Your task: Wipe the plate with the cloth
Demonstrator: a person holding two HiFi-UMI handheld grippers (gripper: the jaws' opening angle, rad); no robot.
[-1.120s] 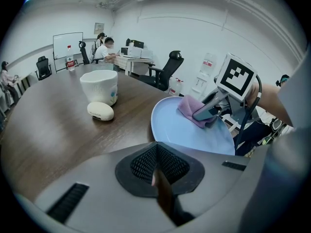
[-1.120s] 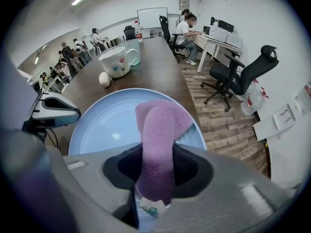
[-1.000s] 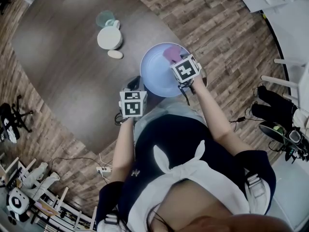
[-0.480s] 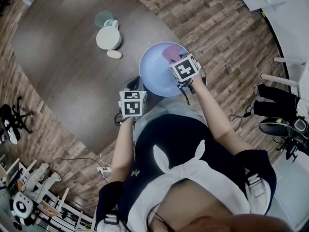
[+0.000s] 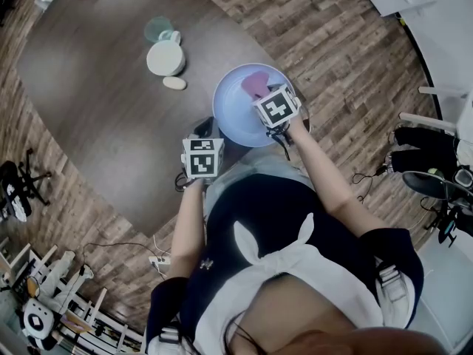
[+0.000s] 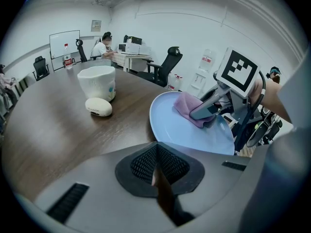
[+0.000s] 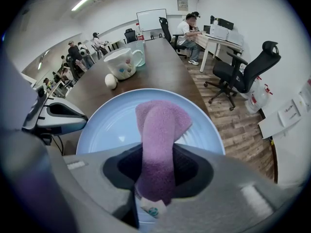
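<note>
Here, a steep look down onto a dark, rounded worktop (image 5: 111, 87). At its near right corner, close to the edge by the person, a pale blue plate (image 5: 233, 117) lying flat. On the right half of the plate, a pinkish-purple cloth (image 7: 163, 115), pinched in the right tool (image 7: 155, 176), with the pads clamped on the bunched near end. Just beside the plate's near left rim, the left tool (image 6: 156, 166), pressed together with nothing visible between the pads; impossible to tell whether touching the rim. Toward the far left edge, well apart from the plate, a white mug (image 5: 167, 56) and a small white oval object (image 5: 176, 83).

Judged to be mid-wipe. To do it well:
- Press the cloth's free end flat on the plate rather than dragging only the fold.
- Sweep in overlapping arcs from the middle out to the rim.
- Stay light enough not to push the plate off the nearby edge.
- Steady the rim with the left tool if prone to sliding.

Long axis of the cloth straight out from the right tool's jaws, away from the person toward the worktop's far edge. Free end fanned wider near the plate's middle, folded end at the tool.
</note>
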